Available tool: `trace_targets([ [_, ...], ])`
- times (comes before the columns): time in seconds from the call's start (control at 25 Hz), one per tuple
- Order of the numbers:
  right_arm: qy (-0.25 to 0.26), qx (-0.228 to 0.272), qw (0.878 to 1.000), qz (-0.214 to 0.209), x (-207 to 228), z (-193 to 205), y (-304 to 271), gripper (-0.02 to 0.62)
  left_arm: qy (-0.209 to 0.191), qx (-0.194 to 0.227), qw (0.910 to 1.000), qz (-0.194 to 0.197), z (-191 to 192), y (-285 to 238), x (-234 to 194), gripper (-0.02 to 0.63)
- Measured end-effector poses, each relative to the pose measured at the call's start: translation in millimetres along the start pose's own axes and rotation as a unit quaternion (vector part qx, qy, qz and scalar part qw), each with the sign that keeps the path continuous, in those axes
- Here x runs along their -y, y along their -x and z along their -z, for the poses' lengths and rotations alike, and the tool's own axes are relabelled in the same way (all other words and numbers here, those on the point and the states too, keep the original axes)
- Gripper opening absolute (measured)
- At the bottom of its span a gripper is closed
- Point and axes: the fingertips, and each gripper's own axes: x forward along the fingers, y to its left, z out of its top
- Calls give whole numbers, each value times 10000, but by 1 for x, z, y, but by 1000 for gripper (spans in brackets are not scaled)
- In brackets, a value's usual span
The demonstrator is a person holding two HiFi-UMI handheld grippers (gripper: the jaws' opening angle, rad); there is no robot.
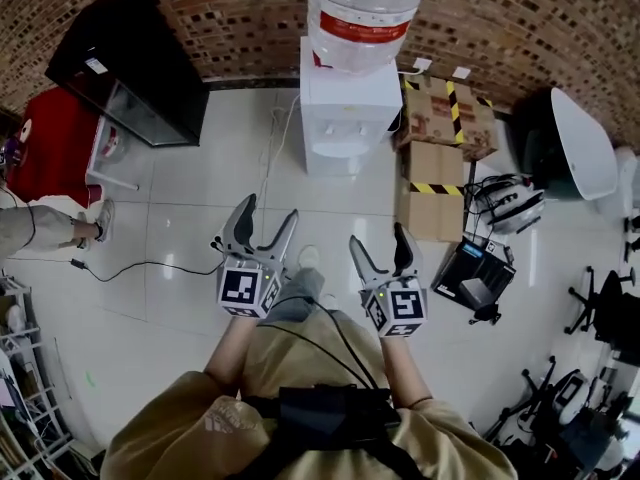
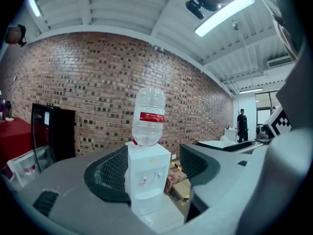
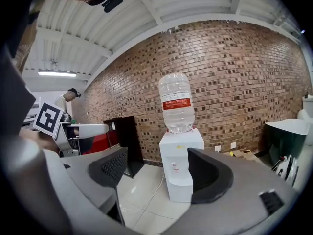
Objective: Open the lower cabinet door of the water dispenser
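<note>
A white water dispenser (image 1: 340, 108) stands on the tiled floor against the brick wall, with a clear bottle (image 1: 362, 13) with a red label on top. In the head view both grippers are held out in front of the person, well short of the dispenser. My left gripper (image 1: 268, 210) is open and empty, and so is my right gripper (image 1: 378, 238). In the left gripper view the dispenser (image 2: 146, 180) appears between the spread jaws of the gripper (image 2: 151, 170), far off. The right gripper (image 3: 159, 173) also frames the dispenser (image 3: 180, 173), whose lower front (image 3: 181, 192) sits below the taps.
Cardboard boxes (image 1: 440, 118) with black-yellow tape lie right of the dispenser. A black cabinet (image 1: 130, 68) and a red table (image 1: 50, 138) stand at the left. A cable (image 1: 150, 265) crosses the floor. A white tub (image 1: 580, 143) and chairs (image 1: 600, 313) are at the right. A person (image 2: 242, 124) stands far off.
</note>
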Motion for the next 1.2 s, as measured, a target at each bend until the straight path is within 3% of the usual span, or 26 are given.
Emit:
trace_targets([
  [0.2, 31, -127, 9999, 30, 34, 11, -61, 403, 84, 30, 9999, 83, 20, -59, -23, 316],
  [0.32, 5, -400, 9992, 74, 70, 43, -103, 403, 29, -121, 9998, 126, 53, -93, -35, 316],
  [0.48, -249, -1136, 9930, 228, 129, 114, -146, 403, 139, -361, 9989, 257, 91, -132, -39, 316],
  [0.64, -214, -1714, 9850, -8, 179, 202, -204, 403, 459, -467, 9976, -213, 138, -164, -53, 317],
  [0.8, -412, -2255, 9733, -75, 231, 316, -262, 396, 100, -828, 9947, -595, 223, -181, -73, 316],
  [0.92, -202, -2507, 9674, -290, 261, 391, -307, 396, 54, -981, 9909, -922, 281, -186, -99, 317],
  [1.04, 230, -2728, 9604, -513, 291, 448, -362, 396, -154, -1042, 9900, -937, 321, -190, -118, 316],
  [1.2, 639, -2759, 9562, -742, 320, 493, -434, 396, 186, -1008, 9890, -1062, 355, -201, -129, 316],
])
